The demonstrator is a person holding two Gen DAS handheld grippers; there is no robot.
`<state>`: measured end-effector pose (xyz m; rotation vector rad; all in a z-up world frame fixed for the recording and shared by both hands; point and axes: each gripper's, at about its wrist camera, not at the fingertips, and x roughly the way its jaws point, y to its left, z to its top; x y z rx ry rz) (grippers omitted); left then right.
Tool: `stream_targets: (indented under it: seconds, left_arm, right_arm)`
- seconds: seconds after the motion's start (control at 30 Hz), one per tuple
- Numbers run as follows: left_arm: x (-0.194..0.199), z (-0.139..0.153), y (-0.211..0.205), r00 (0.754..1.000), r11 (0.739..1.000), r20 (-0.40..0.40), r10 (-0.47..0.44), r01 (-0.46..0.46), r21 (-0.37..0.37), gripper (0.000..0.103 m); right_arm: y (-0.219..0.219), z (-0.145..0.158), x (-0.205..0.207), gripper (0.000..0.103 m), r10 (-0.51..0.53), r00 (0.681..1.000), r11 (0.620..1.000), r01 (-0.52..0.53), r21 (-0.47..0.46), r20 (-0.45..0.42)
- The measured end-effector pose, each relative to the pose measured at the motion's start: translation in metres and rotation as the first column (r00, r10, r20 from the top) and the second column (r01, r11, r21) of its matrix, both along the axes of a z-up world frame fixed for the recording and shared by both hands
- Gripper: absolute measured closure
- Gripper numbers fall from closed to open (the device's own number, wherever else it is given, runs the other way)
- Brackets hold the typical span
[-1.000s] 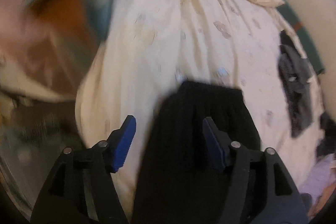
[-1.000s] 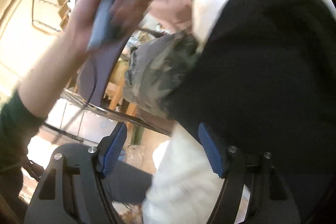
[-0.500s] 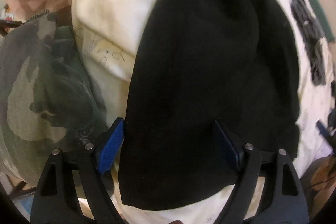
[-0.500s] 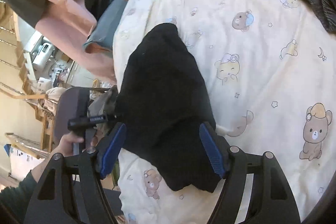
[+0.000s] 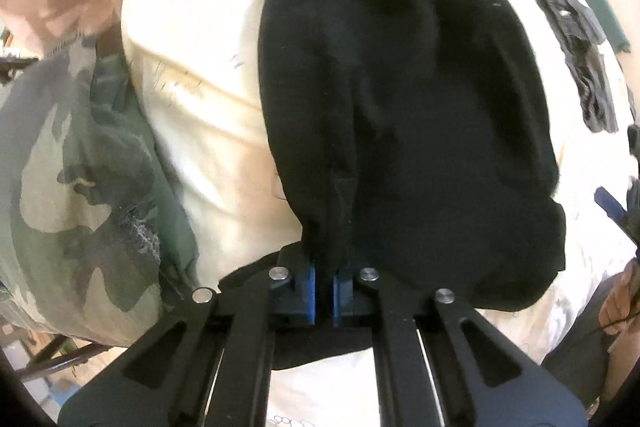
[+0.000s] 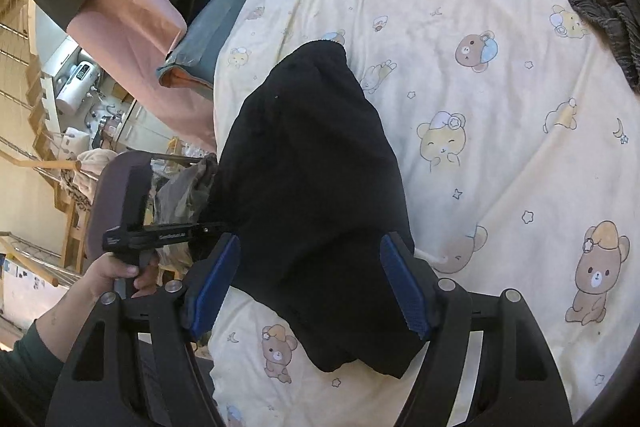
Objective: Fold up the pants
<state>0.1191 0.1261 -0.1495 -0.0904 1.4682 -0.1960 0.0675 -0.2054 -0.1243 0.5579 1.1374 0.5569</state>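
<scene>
Black pants (image 6: 316, 195) lay bunched on the bear-print bed sheet (image 6: 500, 131), near its edge. Left tongs (image 5: 324, 285) were clamped on a pinched fold at the pants' near end. Right tongs (image 6: 310, 285) stood wide open, straddling the pants, gripping nothing. Camo garment (image 5: 76, 187) lay beside the bed.

1. Left gripper (image 6: 168, 235), side of its black body: a small white printed line, too small to read.
2. White appliance (image 6: 78, 79) in the background room: dark display panel with pale digits, possibly "88", not certain.
3. No other legible text.
</scene>
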Motion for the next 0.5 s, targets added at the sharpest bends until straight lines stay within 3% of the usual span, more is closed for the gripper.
stream_targets:
  seconds: [0.1,0.17,0.2,0.3,0.5]
  left_arm:
    - [-0.005,0.004,-0.005,1.000,1.000,0.010,0.010,-0.010,0.018,0.100]
    - [-0.001,0.003,0.001,0.999,0.999,0.009,0.039,-0.039,0.033,0.100]
    - [0.003,0.003,0.004,0.999,0.998,0.007,0.052,-0.052,0.029,0.100]
    - [0.008,0.001,0.009,0.998,0.998,-0.002,0.065,-0.065,0.025,0.100]
    - [0.001,-0.003,0.007,0.998,0.997,-0.004,0.066,-0.066,0.043,0.100]
  right_arm:
    - [0.001,-0.003,0.002,0.026,0.008,1.000,1.000,-0.008,-0.022,-0.004]
    - [0.002,-0.008,0.008,0.019,0.008,1.000,0.999,-0.009,-0.047,-0.013]
    - [0.005,-0.013,0.015,0.017,0.008,1.000,0.995,-0.010,-0.100,-0.015]
    - [0.020,-0.029,0.039,0.017,0.049,0.999,0.975,-0.053,-0.214,-0.023]
    - [0.045,-0.066,0.072,0.017,0.113,0.992,0.956,-0.122,-0.267,-0.050]
